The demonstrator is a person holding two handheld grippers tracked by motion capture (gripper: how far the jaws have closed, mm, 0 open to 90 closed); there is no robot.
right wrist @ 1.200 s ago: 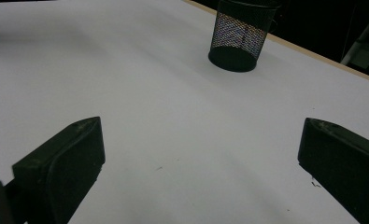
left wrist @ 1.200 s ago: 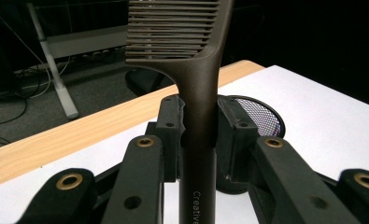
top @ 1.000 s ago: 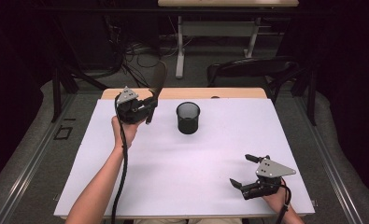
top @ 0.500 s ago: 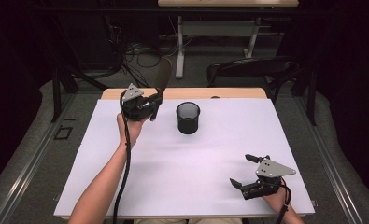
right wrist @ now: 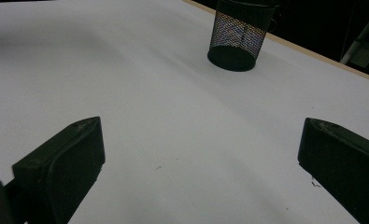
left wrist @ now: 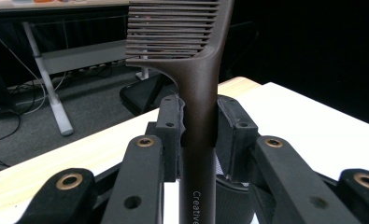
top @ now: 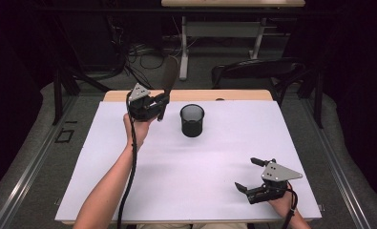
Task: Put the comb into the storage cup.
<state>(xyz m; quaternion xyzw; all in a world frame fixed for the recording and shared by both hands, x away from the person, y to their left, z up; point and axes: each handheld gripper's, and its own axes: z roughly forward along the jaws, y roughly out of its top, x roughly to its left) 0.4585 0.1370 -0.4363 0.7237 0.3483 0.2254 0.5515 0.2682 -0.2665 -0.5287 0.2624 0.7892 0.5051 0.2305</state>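
Up at the far left of the counter (top: 129, 181), my left tongs (top: 153, 104) are raised off the white surface, and they're pinching a dark brown comb (top: 167, 82) by its handle. From the left gripper view, the comb (left wrist: 198, 93) stands straight up between the two black pads, squeezed tight on both sides, teeth at the top running off to the left, a bit of pale lettering low on the handle. From the high view the comb's toothed end pokes up and away past the counter's far edge, over the dark floor.

Just to the right of those tongs sits a black mesh cup (top: 192, 120), upright on the counter, near the comb but apart from it.

Down at the near right corner, my right tongs (top: 251, 173) sit low over the counter, spread wide, nothing between them. The right gripper view looks across bare white counter (right wrist: 149, 116) with a pad at each lower corner, and the mesh cup (right wrist: 238, 35) stands well off ahead, near the wooden far edge.
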